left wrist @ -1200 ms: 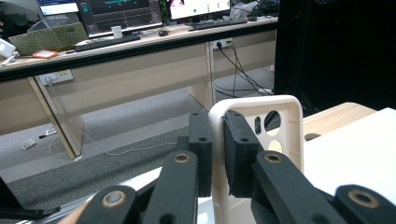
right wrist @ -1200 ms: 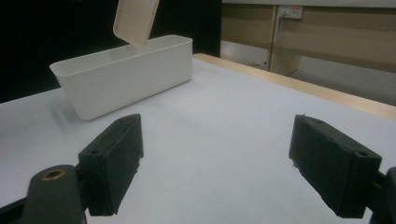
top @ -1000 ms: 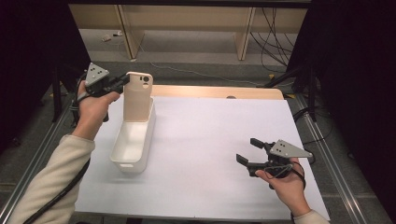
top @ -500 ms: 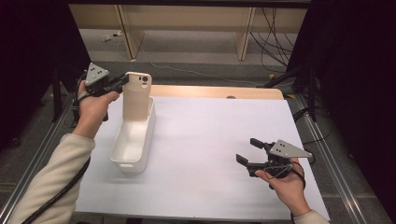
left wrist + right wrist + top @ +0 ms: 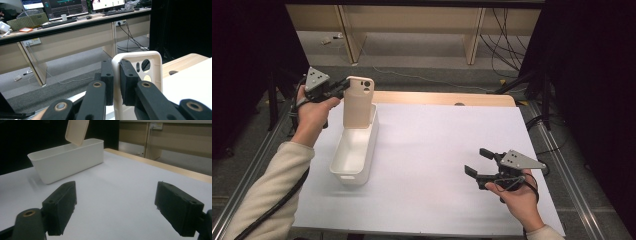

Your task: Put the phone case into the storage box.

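White tabletop [image 5: 437, 150] with wooden far edge, grey carpeted floor [image 5: 422, 55], long wooden desk [image 5: 75, 32] carrying monitors [image 5: 67, 7] and keyboards, loose cables [image 5: 507, 30], dark surroundings

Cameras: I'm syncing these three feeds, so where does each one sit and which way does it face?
High view: above the person's side, looking forward and down on the table; both forearms, left gripper, right gripper.
Left gripper view: rides the left gripper, facing desks beyond; jaws clamp the phone case.
Right gripper view: rides the right gripper, low over the table, facing the white bin; jaws open.
Shared: phone case in all three.
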A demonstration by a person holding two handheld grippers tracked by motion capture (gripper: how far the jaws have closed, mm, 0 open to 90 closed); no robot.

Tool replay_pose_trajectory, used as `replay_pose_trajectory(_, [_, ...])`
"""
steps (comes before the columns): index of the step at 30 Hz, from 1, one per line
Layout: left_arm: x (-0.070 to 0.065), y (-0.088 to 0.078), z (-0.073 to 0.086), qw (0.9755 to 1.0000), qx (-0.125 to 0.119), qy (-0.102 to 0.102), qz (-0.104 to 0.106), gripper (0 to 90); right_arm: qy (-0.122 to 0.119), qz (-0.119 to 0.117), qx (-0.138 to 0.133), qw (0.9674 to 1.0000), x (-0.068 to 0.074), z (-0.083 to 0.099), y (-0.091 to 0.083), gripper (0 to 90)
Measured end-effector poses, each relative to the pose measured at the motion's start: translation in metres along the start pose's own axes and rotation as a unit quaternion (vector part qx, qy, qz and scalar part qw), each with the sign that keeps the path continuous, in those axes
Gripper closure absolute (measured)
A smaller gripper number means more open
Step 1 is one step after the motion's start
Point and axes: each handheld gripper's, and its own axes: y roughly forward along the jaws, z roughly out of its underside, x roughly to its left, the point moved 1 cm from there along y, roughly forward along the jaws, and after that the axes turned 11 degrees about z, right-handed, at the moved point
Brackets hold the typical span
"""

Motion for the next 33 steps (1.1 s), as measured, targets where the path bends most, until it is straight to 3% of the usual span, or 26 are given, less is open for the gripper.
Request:
replay_pose_trajectory(10, [0.003, 0.004, 0.002, 1.0000, 0.005, 0.005, -0.005, 82.3, 0.000, 0.000, 0.001, 1.0000, 0.000, 0.000, 0.000, 19.1])
replay_pose_trajectory(33, [0.008, 0.013, 0.006, 1.0000, 0.006, -0.004, -0.004, 82.3, -0.001, 0.003, 0.003, 1.0000, 0.000, 0.000, 0.000, 19.1])
